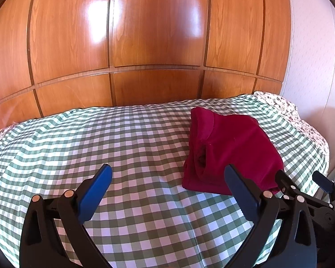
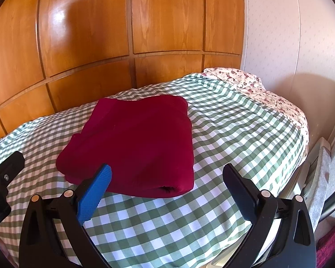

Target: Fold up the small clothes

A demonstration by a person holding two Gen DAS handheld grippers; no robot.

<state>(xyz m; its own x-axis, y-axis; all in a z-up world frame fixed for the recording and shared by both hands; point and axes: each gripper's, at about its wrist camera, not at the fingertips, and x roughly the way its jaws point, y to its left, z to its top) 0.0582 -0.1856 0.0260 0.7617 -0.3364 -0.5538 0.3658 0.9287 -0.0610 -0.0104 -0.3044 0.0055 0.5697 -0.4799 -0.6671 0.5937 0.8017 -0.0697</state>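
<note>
On the green-checked bed (image 2: 223, 120), toward its right side, the red garment (image 2: 136, 143) lies as a compact folded bundle, so the folding looks essentially done. Both the left tongs (image 1: 167, 176) and right tongs (image 2: 166, 176) stand wide, holding nothing. No containers show.

A green checked bedcover (image 1: 134, 138) spreads beneath and beyond the fingers; wooden wardrobe panels (image 1: 145, 33) rise behind it, floral bedding (image 2: 268, 93) far right.

Dark handle (image 2: 334, 197) cut off at right edge — rest of obj unclear.
</note>
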